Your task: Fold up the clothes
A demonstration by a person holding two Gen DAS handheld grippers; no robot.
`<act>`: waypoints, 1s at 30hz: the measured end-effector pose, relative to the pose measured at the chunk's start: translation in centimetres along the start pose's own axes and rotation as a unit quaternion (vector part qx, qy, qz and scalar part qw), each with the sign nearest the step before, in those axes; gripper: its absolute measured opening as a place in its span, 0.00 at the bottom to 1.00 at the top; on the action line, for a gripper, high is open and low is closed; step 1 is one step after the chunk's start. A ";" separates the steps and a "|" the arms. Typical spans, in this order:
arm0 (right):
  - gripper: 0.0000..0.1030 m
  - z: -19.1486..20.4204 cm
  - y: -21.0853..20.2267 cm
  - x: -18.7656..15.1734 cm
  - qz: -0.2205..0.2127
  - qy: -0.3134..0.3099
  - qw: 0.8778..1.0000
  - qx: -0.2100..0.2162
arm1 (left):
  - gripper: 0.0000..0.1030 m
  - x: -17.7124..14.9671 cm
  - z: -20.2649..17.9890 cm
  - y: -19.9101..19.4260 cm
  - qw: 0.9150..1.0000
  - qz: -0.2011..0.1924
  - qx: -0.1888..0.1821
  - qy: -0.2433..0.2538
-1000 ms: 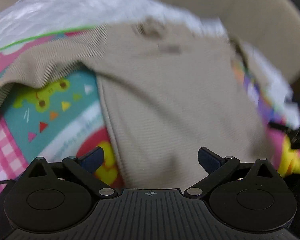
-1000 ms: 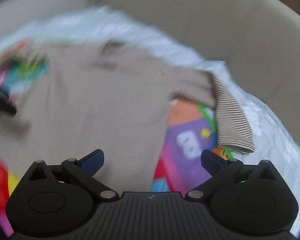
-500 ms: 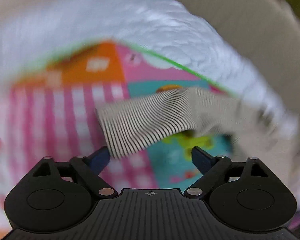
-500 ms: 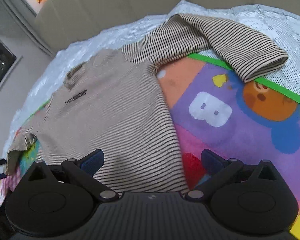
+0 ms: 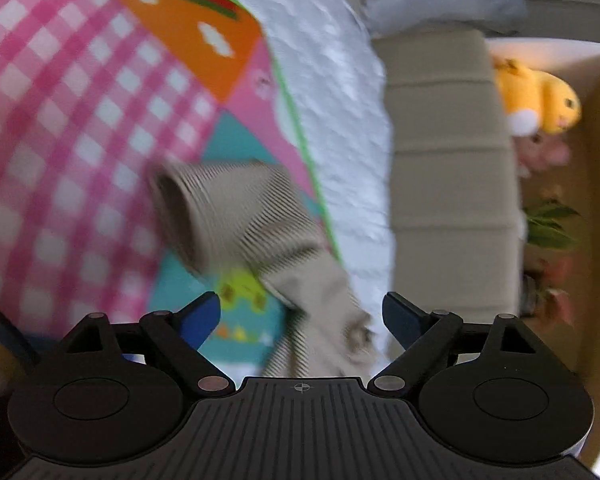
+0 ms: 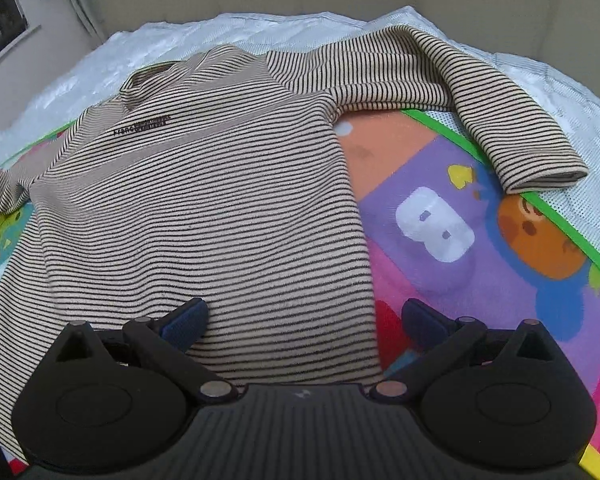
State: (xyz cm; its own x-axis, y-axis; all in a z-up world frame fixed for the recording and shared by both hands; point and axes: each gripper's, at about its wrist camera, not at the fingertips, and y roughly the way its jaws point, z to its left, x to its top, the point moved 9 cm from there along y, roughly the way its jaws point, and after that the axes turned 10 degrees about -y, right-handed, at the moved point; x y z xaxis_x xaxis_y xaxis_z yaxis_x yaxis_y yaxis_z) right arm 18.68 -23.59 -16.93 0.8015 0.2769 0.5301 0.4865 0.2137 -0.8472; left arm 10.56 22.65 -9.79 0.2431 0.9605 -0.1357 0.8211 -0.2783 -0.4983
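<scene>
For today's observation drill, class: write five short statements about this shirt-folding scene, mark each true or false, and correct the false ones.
1. The striped long-sleeved shirt lies spread flat, front side up. True.
2. The right claw is shut on the shirt's hem. False: its fingers stand apart, holding nothing.
3. The sleeve in the right wrist view bends down onto the colourful play mat. True.
4. The left claw grips the sleeve cuff. False: it is open, and the cuff lies ahead of it.
5. A yellow plush toy sits on the shirt. False: it sits off the mat, beyond the beige sofa.
</scene>
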 end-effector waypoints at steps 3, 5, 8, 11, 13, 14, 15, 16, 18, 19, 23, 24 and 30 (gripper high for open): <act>1.00 0.0 0.0 0.0 -0.001 0.000 1.000 0.000 | 0.93 0.0 0.3 1.1 1.000 -0.012 0.014 -0.006; 1.00 -0.2 -0.2 0.0 -0.004 0.009 1.000 0.005 | 0.93 1.4 1.6 2.4 0.998 -0.040 0.042 -0.025; 1.00 -0.6 -0.4 0.0 -0.009 0.028 0.999 0.017 | 0.84 3.5 3.4 3.9 0.992 -0.082 0.076 -0.053; 1.00 -1.2 -0.4 0.1 -0.012 0.055 0.998 0.034 | 0.52 5.4 3.8 3.2 0.988 -0.121 0.074 -0.062; 1.00 -1.4 -0.4 0.1 -0.013 0.067 0.997 0.042 | 0.16 5.8 1.9 2.6 0.987 -0.136 0.080 -0.017; 1.00 -1.4 -0.4 0.1 -0.014 0.069 0.997 0.043 | 0.13 6.0 1.0 2.2 0.986 -0.143 0.082 0.006; 1.00 -1.4 -0.4 0.1 -0.014 0.071 0.996 0.045 | 0.09 6.3 0.0 1.9 0.985 -0.151 0.085 0.029; 1.00 -1.4 -0.4 0.1 -0.015 0.073 0.996 0.046 | 0.09 6.5 -0.9 1.5 0.982 -0.158 0.087 0.052; 1.00 -1.5 -0.4 0.1 -0.017 0.077 0.996 0.049 | 0.09 6.0 -4.2 1.5 0.977 -0.165 0.080 0.108; 1.00 -1.6 -0.4 0.1 -0.018 0.079 0.995 0.051 | 0.09 5.4 -6.2 1.7 0.973 -0.167 0.073 0.139; 1.00 -1.5 -0.4 0.1 -0.022 0.079 0.995 0.051 | 0.05 0.1 -14.9 3.7 0.955 -0.155 0.013 0.251; 1.00 -1.5 -0.4 0.1 -0.023 0.079 0.995 0.051 | 0.05 -1.8 -16.5 4.4 0.951 -0.144 -0.002 0.272; 1.00 -2.1 -0.6 0.1 -0.035 0.104 0.992 0.069 | 0.05 -12.5 -24.4 8.8 0.919 -0.074 -0.075 0.380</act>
State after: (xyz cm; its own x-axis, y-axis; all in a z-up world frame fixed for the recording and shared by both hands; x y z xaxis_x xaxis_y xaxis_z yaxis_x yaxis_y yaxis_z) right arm 19.21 -25.65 -16.41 0.8287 0.0614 0.5564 0.5025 0.3564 -0.7877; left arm 27.33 7.92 8.45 0.3661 0.7191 0.5907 0.9227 -0.1981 -0.3308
